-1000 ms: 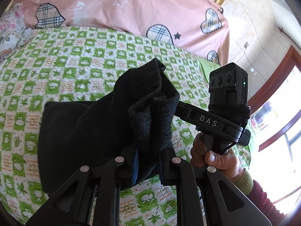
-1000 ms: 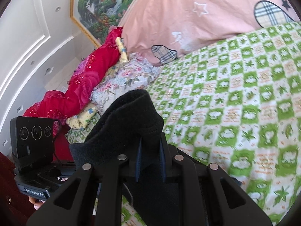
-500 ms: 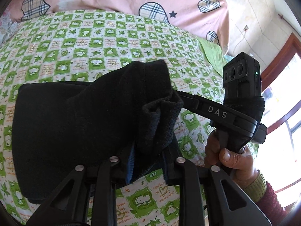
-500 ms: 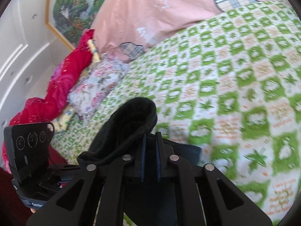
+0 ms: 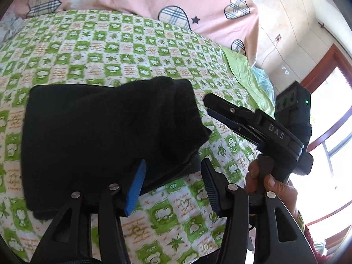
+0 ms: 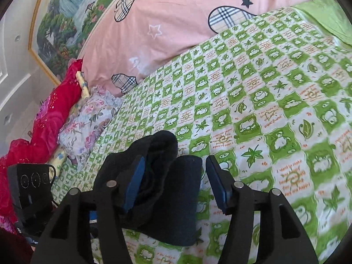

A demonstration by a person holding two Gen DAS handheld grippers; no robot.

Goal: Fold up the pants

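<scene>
Seemingly nearly done, the pants [image 5: 105, 136] lie folded mid-frame on the bed [image 5: 123, 50] (both grippers' fingers [image 5: 137, 187] spread, holding nothing).

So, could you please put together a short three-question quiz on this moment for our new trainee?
1. True or false: the left gripper is clamped on the black pants.
2. What do the pants lie on?
A. wooden floor
B. green checked bedsheet
C. chair
3. Fill in: the right gripper has its jaws ____.

Key: 1 false, its jaws are apart; 2 B; 3 open.
</scene>
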